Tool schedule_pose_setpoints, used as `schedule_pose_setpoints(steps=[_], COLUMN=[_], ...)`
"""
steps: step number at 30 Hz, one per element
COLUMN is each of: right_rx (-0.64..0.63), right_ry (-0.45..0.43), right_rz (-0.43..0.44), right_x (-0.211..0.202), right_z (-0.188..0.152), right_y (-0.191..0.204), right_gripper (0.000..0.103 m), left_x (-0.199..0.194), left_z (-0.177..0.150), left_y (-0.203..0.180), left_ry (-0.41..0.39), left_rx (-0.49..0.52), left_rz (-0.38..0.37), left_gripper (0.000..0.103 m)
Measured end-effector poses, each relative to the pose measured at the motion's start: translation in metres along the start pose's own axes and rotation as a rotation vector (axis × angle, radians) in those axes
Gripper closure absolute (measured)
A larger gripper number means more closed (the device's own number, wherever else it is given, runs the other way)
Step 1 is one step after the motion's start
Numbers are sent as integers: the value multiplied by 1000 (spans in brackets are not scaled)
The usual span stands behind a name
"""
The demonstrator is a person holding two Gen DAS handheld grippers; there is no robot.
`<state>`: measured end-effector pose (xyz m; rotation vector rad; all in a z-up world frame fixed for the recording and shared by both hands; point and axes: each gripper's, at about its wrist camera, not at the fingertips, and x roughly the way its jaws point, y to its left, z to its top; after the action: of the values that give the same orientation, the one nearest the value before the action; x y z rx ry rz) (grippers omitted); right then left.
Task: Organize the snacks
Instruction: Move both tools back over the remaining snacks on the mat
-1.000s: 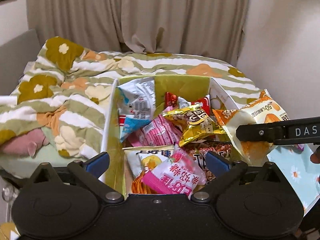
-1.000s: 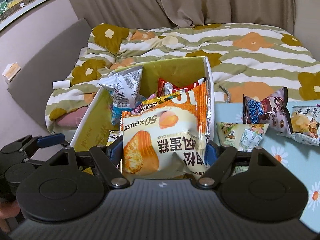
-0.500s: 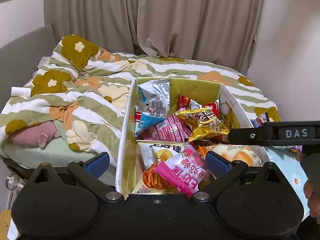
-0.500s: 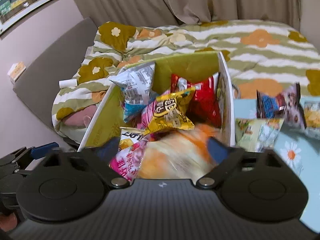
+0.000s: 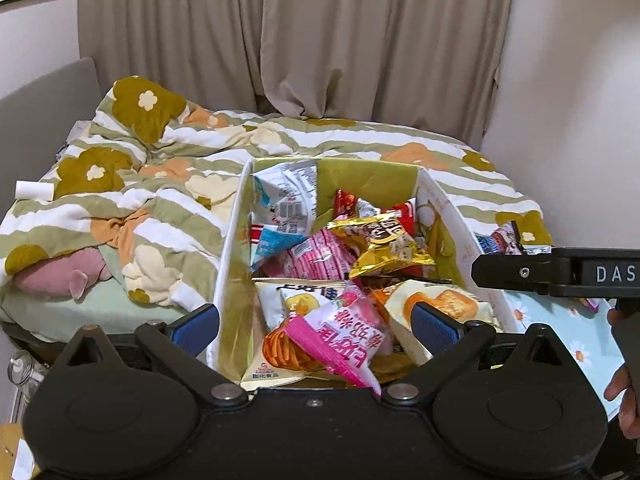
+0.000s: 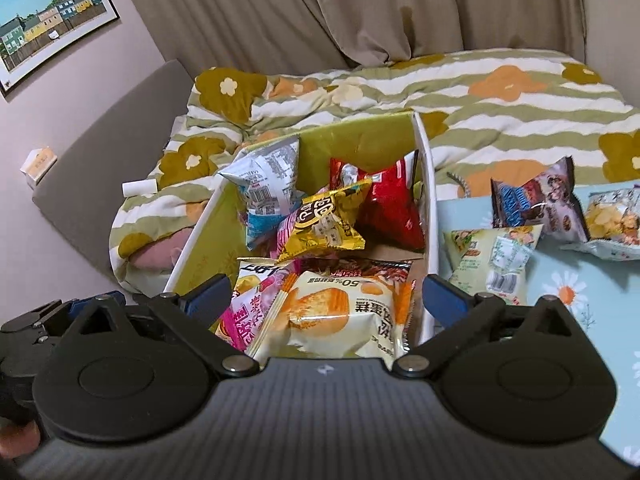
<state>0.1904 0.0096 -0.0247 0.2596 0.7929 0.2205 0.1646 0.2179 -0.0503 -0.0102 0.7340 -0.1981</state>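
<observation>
We are working through the snacks, and most of them are already sitting in the cardboard box (image 6: pixel 425 184) on the bed. Inside the box we are seeing a silver-and-blue bag (image 6: pixel 266 188) leaning at the far left, a red bag (image 6: pixel 394 208) at the far right, a gold bag (image 6: pixel 326 224) between them, a pink packet (image 5: pixel 344 334) at the near end, and a cream cake packet (image 6: pixel 340 316) lying on top of the pile at the near end — clear of any grip.

Our right gripper (image 6: pixel 327 294) is hovering above that cake packet with its jaws spread wide and nothing pressed between them. Our left gripper (image 5: pixel 316 322) is also standing apart and empty, hanging over the near left of the box.

What we are still facing lies just right of the box, on the pale blue daisy cloth (image 6: pixel 600 300): a pale green packet (image 6: pixel 494 258) closest to the box wall, a dark purple bag (image 6: pixel 536 204) beyond it, and a silvery chip bag (image 6: pixel 614 220) farthest from the box. We judge the job well past halfway — three packets appear to be left.
</observation>
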Motion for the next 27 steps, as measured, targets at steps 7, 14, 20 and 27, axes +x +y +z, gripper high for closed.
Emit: schedule_pose_setpoints(steps=[7, 14, 20, 27], right_rx=[14, 61, 102, 127], right_ry=[-83, -158, -150, -105], right_rz=[-43, -88, -110, -133], right_x=[-26, -55, -73, -85], right_z=[-7, -1, 16, 37], right_y=[-11, -52, -113, -193], right_gripper=[0, 0, 0, 0], left_x=[-4, -3, 8, 34], left_z=[3, 17, 34, 52], left_y=[-17, -59, -116, -189], left_ry=[-16, -43, -60, -47], left_rx=[31, 79, 101, 120], left_rz=[-46, -85, -109, -127], left_gripper=[0, 0, 0, 0])
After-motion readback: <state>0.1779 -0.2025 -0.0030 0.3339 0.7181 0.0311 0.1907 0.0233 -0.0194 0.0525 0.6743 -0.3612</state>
